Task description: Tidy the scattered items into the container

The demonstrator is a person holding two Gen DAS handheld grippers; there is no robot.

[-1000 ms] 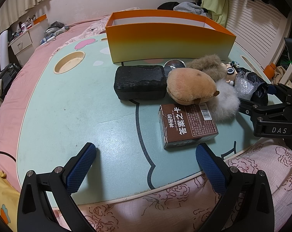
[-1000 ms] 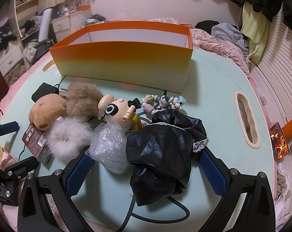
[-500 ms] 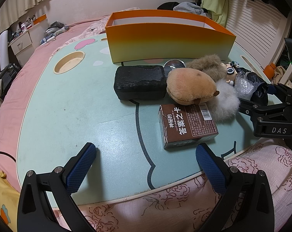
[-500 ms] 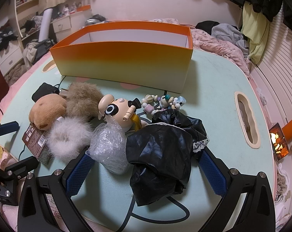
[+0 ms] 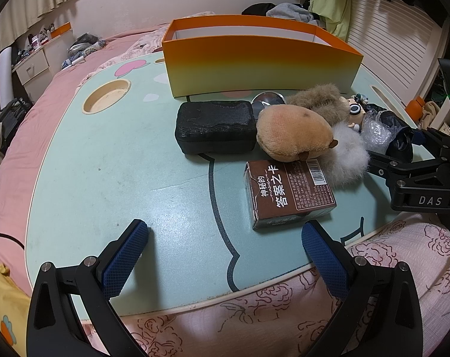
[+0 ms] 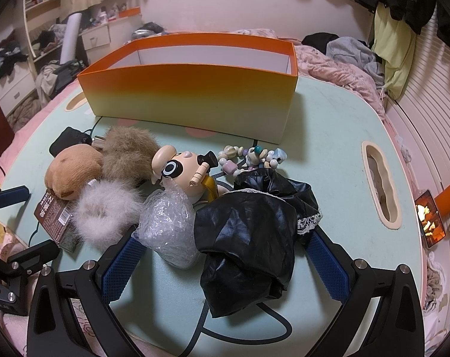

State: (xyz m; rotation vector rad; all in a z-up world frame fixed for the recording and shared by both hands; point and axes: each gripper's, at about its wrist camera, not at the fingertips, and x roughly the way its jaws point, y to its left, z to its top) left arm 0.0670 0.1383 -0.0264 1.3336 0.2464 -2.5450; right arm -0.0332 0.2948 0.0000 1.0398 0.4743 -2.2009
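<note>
Box [image 6: 189, 101], orange and open-topped, stands at the far side of our table [image 5: 106, 163], with the plush [image 5: 293, 132], case [image 5: 214, 131], carton [image 5: 287, 193], figure [image 6: 183, 172], beads [image 6: 251, 157] and black cloth [image 6: 248, 238] scattered in front of it. Our left gripper [image 5: 223, 248] hovers with jaws apart near the carton. Our right gripper [image 6: 225, 263] is spread wide around the cloth and bubble wrap [image 6: 168, 226].

- An open orange-to-yellow box [image 6: 192, 95] is set upright at the table's far side
- A black textured case [image 5: 215, 126] is laid flat before it
- A tan plush [image 5: 293, 136] is rested against a brown card box [image 5: 287, 195]
- A brown pom [image 6: 128, 156] and a white pom [image 6: 103, 211] are touching
- A figurine [image 6: 181, 172], beads [image 6: 251, 157], crumpled plastic [image 6: 168, 229] and black fabric [image 6: 248, 241] are clustered together
</note>
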